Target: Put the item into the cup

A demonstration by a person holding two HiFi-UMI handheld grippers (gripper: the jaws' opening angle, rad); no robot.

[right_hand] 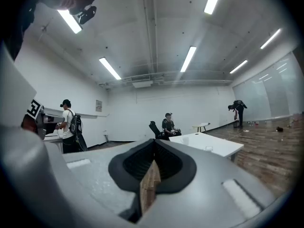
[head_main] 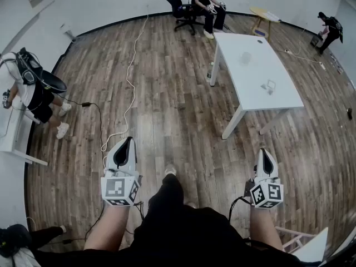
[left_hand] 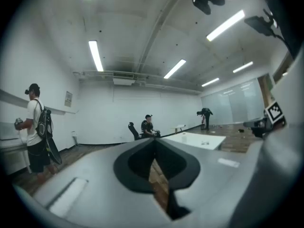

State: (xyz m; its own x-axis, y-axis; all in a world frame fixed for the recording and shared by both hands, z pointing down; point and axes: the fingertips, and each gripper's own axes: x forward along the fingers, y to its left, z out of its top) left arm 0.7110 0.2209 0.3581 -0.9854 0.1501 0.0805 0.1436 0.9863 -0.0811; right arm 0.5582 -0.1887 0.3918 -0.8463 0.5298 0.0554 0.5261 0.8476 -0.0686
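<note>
L tool [head_main: 128, 142] + R tool [head_main: 265, 152]: jaws closed, empty, held fwd.

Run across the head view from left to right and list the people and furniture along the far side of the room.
Standing person in a white shirt with a black backpack → seated person on a black office chair → white rectangular table → person in black bending over.

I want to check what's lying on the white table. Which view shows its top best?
The head view: it looks down on the white table, so its whole top shows. Both gripper views catch it far off and nearly edge-on.
</note>
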